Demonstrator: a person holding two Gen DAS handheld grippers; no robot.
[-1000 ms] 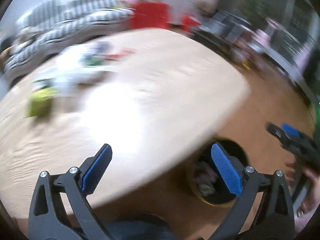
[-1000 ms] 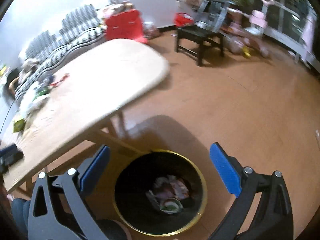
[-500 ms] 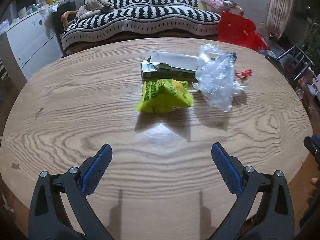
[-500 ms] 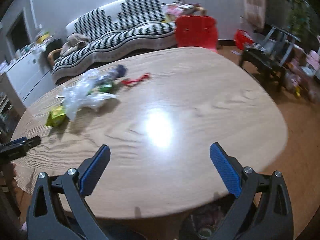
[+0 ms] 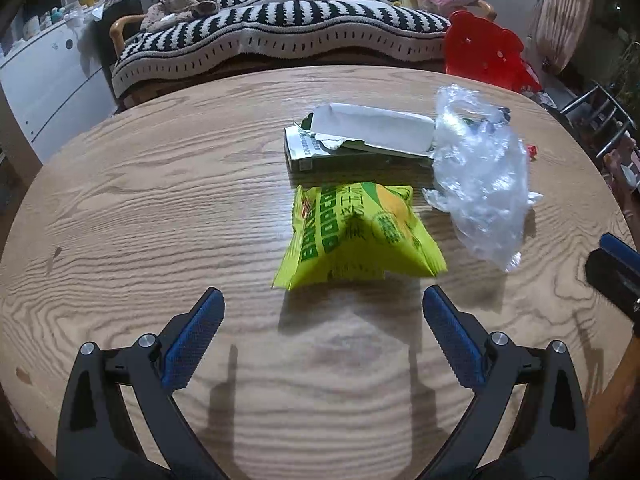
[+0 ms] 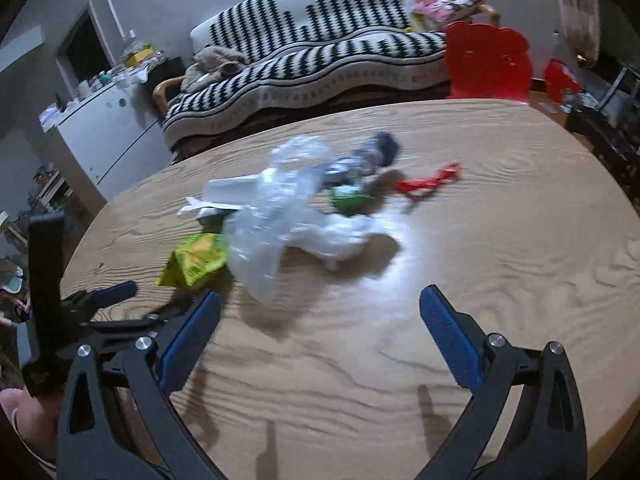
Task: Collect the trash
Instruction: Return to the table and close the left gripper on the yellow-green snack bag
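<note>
A yellow-green snack bag [image 5: 356, 236] lies on the round wooden table [image 5: 160, 208], just beyond my open, empty left gripper [image 5: 320, 324]. Behind it sits a torn dark carton with a white flap [image 5: 360, 140], and to its right a crumpled clear plastic bag [image 5: 480, 176]. In the right wrist view the same clear bag [image 6: 280, 220], snack bag [image 6: 196, 260], a red wrapper [image 6: 428, 180] and a blurred green and dark piece of trash [image 6: 356, 176] lie ahead of my open, empty right gripper [image 6: 320, 320]. The left gripper shows at the left of that view [image 6: 100, 300].
A striped black-and-white sofa [image 5: 280, 32] stands behind the table, with a red plastic chair [image 5: 484, 52] at its right. A white cabinet [image 5: 44, 80] stands to the left. The right gripper's finger [image 5: 616, 264] shows at the table's right edge.
Both grippers have moved forward over the table toward the trash pile. The snack bag is now much closer to my left gripper. The bin has left both views.
</note>
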